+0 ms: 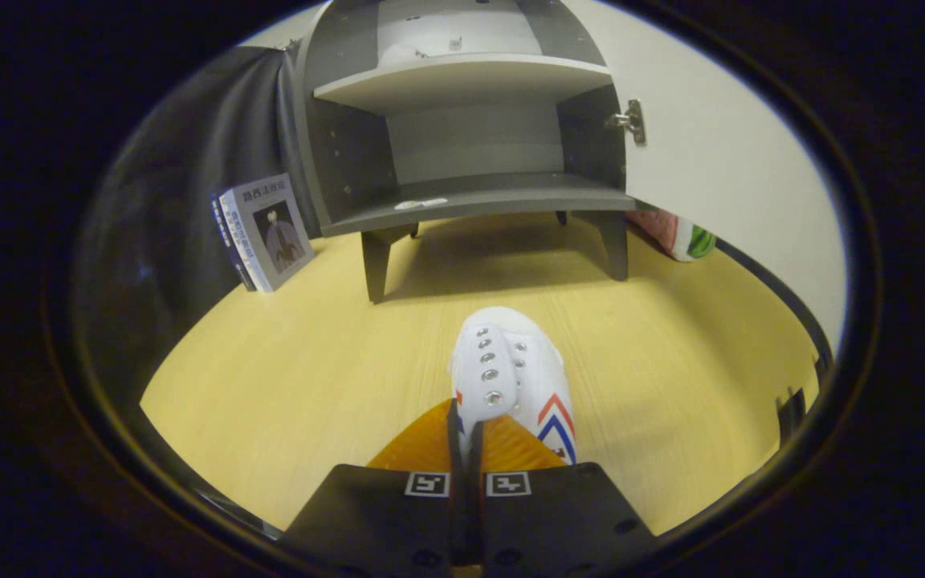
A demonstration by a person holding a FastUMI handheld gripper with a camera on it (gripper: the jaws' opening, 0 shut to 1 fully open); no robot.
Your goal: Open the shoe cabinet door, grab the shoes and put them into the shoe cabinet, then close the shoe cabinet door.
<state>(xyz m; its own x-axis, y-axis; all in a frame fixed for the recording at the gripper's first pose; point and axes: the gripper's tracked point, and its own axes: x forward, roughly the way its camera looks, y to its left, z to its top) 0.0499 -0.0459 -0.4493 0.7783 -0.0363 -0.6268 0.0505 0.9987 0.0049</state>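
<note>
Cabinet [462, 136] door [719, 160] already open. Fingers [466, 437] clenched on white shoe [515, 377] mid-counter [286, 377], in front of cabinet. Left: shoe onto shelf, shut door.

Pale wood floor [286, 401] carries cabinet [462, 160], 2 books [266, 233], watermelon-print bag [683, 237].

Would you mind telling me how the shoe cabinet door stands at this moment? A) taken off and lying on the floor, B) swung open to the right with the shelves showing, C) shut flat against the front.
B: the door hangs open on its hinge at the cabinet's right, both shelves bare to view, while the gripper has its fingers closed on the white shoe.
</note>
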